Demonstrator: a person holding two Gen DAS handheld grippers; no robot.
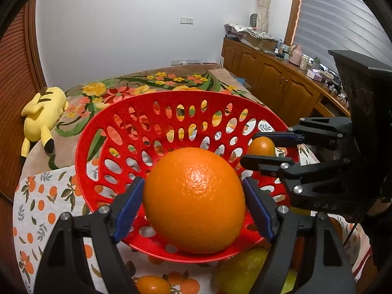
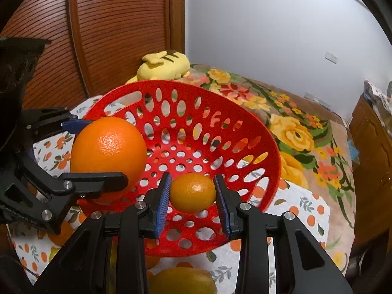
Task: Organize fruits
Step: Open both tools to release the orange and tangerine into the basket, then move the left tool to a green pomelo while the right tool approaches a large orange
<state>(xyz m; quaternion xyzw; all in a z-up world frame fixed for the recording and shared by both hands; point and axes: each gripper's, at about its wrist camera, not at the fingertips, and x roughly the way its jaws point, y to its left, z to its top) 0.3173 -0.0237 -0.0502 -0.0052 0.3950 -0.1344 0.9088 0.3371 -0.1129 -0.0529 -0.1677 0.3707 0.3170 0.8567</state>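
Observation:
My left gripper (image 1: pixel 193 196) is shut on a large orange (image 1: pixel 193 199) and holds it over the near rim of a red perforated basket (image 1: pixel 137 112). My right gripper (image 2: pixel 192 191) is shut on a small tangerine (image 2: pixel 192 192) above the basket's (image 2: pixel 245 122) near side. Each gripper shows in the other view: the right gripper (image 1: pixel 247 147) with the tangerine (image 1: pixel 261 147), the left gripper (image 2: pixel 105 152) with the orange (image 2: pixel 107 152). The basket holds no fruit.
The basket stands on a cloth with an orange print (image 1: pixel 36 208). A small orange (image 1: pixel 152 286) and a yellow-green pear (image 1: pixel 242 269) lie on the cloth below my grippers. A yellow plush toy (image 1: pixel 41 115) lies on the floral bedspread (image 2: pixel 294 127). Wooden cabinets (image 1: pixel 269 78) stand at the right.

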